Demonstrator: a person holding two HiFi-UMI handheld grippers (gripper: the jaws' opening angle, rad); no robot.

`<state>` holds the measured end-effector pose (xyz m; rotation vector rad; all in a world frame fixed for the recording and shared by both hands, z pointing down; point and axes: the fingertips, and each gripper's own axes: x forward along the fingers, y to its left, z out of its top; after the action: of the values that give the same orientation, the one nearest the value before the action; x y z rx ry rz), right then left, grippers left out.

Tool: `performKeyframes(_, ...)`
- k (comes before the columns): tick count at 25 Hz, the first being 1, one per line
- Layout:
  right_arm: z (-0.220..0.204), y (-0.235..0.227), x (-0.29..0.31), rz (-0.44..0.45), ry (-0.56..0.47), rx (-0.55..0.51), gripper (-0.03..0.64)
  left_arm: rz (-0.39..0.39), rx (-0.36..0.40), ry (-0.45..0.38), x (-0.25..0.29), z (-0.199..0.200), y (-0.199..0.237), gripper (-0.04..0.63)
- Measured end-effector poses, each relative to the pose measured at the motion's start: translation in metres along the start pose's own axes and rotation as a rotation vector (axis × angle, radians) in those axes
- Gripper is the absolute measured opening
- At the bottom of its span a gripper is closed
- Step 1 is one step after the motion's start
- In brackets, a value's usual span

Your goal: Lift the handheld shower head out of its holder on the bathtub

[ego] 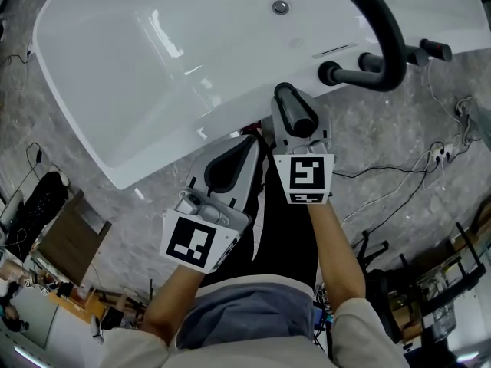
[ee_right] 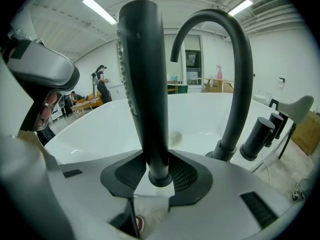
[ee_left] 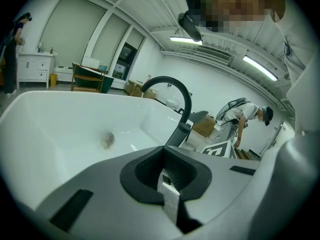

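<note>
The handheld shower head is a black stick standing upright at the rim of the white bathtub. My right gripper is shut on its lower end, with a dark pad against each side. From the head view its black top pokes out just ahead of my right gripper. The holder is hidden beneath the jaws. My left gripper hovers close by on the left at the tub's edge. Its jaws are shut with nothing between them.
A black arched faucet and black knobs stand on the rim just right of the shower head. The drain is at the tub's far side. Cables run over the floor to the right. A wooden stand is on the left.
</note>
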<state>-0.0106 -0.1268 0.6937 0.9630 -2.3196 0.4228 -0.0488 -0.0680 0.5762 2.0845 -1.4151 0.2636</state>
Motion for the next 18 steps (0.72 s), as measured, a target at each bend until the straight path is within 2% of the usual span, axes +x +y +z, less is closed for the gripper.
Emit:
performKeyframes(3,-0.003,0.001,0.001,0.004,0.005,-0.011,0.149,0.007,-0.016,0.011,0.002,-0.003,-0.003,0.005)
performKeyframes(7,-0.003,0.001,0.001,0.012,0.006,-0.017,0.146,0.029,-0.003,-0.027,0.004,0.000,0.004,0.005)
performKeyframes(11,-0.003,0.001,0.001,0.026,0.005,-0.022,0.146,0.042,-0.028,-0.033,0.007,0.000,0.006,0.005)
performKeyframes(18,-0.003,0.001,-0.001,0.017,0.010,-0.026,0.146,0.030,-0.045,-0.053,0.012,0.006,-0.002,0.005)
